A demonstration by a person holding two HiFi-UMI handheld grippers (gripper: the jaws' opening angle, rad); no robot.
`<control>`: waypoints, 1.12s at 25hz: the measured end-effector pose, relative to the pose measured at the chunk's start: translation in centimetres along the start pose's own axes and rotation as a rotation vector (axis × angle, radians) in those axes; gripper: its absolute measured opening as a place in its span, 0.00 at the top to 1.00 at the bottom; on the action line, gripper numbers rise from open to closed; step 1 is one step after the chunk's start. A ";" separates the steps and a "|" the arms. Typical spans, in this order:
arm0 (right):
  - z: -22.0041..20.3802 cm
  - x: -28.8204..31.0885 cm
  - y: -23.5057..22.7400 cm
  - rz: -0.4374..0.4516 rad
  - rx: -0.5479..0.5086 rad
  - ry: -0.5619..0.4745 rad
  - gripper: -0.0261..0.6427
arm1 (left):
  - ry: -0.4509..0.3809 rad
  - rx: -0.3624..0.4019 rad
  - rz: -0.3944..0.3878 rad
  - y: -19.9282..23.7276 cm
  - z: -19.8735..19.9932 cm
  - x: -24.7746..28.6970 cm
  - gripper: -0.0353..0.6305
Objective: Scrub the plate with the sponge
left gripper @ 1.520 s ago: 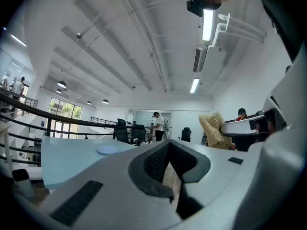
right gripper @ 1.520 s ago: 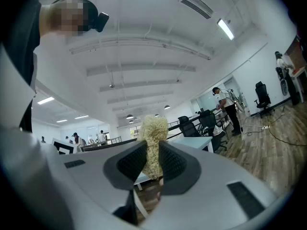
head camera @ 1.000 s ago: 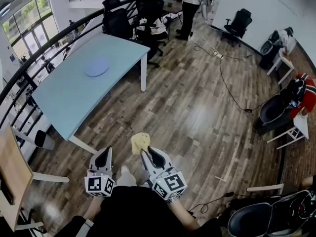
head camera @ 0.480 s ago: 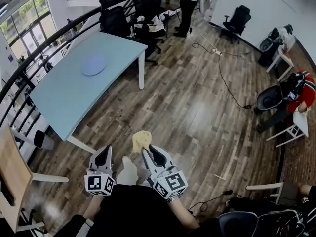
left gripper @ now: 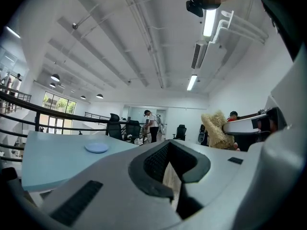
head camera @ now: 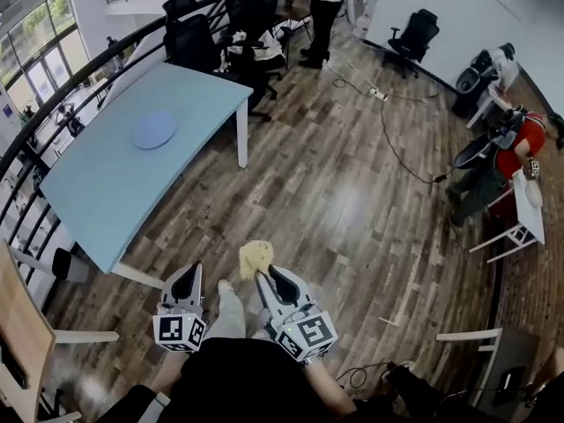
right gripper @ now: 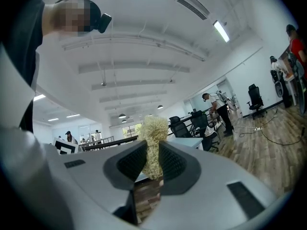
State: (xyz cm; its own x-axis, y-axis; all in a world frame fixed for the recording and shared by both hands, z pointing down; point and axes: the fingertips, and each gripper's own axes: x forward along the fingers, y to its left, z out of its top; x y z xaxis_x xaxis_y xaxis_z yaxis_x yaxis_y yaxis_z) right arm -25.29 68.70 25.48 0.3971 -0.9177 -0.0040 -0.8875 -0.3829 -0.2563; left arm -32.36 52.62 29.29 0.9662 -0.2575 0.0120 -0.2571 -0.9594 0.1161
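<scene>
Yellow and fibrous, the sponge sits in the same grip as a second ago. The right gripper is clamped on its lower part, and the tuft stands out above the jaw tips. What has changed is the room around it. In the head view the pale blue table has slid left and lies at a slightly different angle. Its near corner now sits closer to the left gripper. The plate has moved with the table. It lies flat on the far half of the tabletop, clear of every edge and well apart from both grippers. At the right edge, a person in red has come further into view. Both grippers keep their place low in the view, side by side over the wooden floor.

The left gripper's own view shows its jaws drawn together, with only a thin slit between them and nothing in it. The right gripper view shows the sponge squeezed between the two dark pads.
</scene>
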 end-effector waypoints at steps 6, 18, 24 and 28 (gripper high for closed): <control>0.9 4.3 -2.8 -0.021 0.015 0.003 0.85 | 0.005 -0.003 -0.026 1.4 0.5 5.6 0.95; 1.8 14.1 -6.8 -0.059 0.029 0.009 0.85 | 0.008 -0.008 -0.077 5.9 1.3 15.7 0.94; 2.3 19.5 -6.8 -0.066 0.019 -0.007 0.85 | -0.010 -0.004 -0.085 10.1 2.5 19.5 0.95; 2.6 22.4 -6.7 -0.069 0.016 -0.013 0.85 | -0.018 -0.005 -0.087 12.2 3.0 21.4 0.95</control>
State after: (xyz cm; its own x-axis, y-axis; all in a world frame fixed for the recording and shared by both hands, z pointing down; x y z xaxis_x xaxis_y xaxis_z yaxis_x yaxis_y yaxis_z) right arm -9.83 50.95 24.64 0.4606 -0.8876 0.0019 -0.8540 -0.4437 -0.2718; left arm -14.89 35.09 27.94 0.9844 -0.1753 -0.0157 -0.1722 -0.9776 0.1212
